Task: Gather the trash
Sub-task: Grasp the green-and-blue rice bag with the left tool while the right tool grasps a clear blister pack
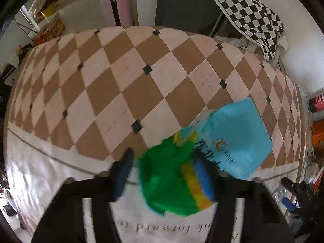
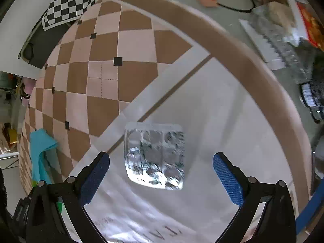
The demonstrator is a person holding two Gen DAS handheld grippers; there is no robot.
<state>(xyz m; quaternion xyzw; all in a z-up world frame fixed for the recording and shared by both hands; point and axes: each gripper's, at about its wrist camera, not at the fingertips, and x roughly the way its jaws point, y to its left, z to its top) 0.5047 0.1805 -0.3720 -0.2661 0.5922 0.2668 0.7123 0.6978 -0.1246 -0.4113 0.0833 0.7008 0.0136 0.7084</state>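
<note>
In the left wrist view a green and yellow wrapper (image 1: 172, 178) lies between the fingers of my left gripper (image 1: 164, 166); the jaws are apart and blurred, the wrapper touching the right finger (image 1: 202, 174). A light blue bag (image 1: 239, 137) lies just beyond on the checkered tablecloth (image 1: 121, 81). In the right wrist view my right gripper (image 2: 161, 162) is open, with a silver blister pack (image 2: 156, 156) lying on the white cloth (image 2: 212, 111) between its fingers. The blue bag (image 2: 40, 147) shows at far left.
A black-and-white checkered cloth (image 1: 251, 16) hangs beyond the table's far right. Pink suitcases (image 1: 117, 6) stand behind the table. Foil packets and boxes (image 2: 283, 30) lie on the floor past the table's brown edge (image 2: 253, 64).
</note>
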